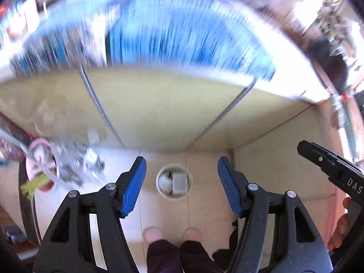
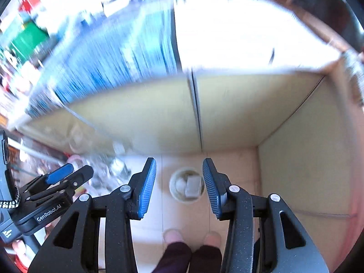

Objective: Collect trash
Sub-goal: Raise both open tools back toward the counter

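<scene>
**Both grippers over the bin, fingers released**

We look down at the floor. Left gripper (image 1: 182, 186): fingers spread, nothing between them. Right gripper (image 2: 179, 186): likewise released and empty. A small round bin (image 1: 174, 185) stands on the floor below, framed between the fingers in both views; it holds a white wad (image 1: 165, 182) and a grey block (image 1: 179, 183). The person's slippers (image 1: 153, 235) show nearer us. A blurred table edge (image 1: 159, 113) lies beyond.

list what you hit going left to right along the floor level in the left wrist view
pink bowl → crumpled foil trash → left gripper's left finger → white bin → its right finger → right gripper
</scene>
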Demonstrator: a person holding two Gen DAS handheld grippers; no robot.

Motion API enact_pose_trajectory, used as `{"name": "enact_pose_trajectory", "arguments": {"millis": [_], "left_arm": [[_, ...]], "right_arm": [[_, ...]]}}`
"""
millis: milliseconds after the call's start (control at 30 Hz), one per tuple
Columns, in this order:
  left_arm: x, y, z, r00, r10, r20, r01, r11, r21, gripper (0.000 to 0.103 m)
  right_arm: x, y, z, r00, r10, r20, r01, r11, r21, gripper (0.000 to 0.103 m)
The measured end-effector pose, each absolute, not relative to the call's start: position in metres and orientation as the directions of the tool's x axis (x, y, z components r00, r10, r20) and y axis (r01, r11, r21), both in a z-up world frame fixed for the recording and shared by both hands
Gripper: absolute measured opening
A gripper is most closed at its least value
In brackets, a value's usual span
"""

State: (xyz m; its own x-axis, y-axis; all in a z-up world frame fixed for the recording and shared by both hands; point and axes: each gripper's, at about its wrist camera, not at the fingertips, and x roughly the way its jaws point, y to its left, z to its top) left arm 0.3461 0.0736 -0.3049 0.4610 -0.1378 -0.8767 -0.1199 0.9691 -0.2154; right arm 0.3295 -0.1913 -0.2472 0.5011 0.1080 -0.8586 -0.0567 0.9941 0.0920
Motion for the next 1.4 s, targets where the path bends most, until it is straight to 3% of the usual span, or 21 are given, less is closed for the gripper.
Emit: {"name": "enact_pose_trajectory", "arguments": {"millis": [300,533,600,833,1167,1400], "left_arm": [[0.333,0.084,-0.153,0.668,-0.112,-0.736,-0.059,0.978,-0.202,0.064],[0.343,0.102,-0.080,0.762,-0.060,-0.645,-0.076,0.981,-0.181,0.065],[0.355,0.110,-0.069,0.779,-0.047,-0.625,-0.097,0.976,-0.195,0.066],[0.405,0.130,-0.050,0.808,0.049,-0.588,-0.216,0.952,-0.218,0.066],[0.496,0.129,-0.038,0.779,0.226,-0.584,-0.388,0.906,-0.168,0.066],[0.555,0.142,-0.046,0.724,0.328,-0.607,-0.488,0.866,-0.113,0.066]], "right_arm": [[0.305,-0.185,-0.134,0.691,0.079,-0.718,-0.033,0.996,0.077,0.041],[0.311,-0.171,-0.071,0.795,0.079,-0.601,-0.070,0.997,0.039,0.044],[0.319,-0.169,-0.060,0.822,0.079,-0.563,-0.077,0.997,0.028,0.058],[0.375,-0.175,-0.034,0.862,0.144,-0.487,-0.160,0.987,0.009,0.058],[0.486,-0.195,-0.019,0.824,0.240,-0.514,-0.314,0.948,-0.060,0.058],[0.553,-0.190,-0.035,0.755,0.321,-0.572,-0.388,0.922,0.005,0.058]]}}
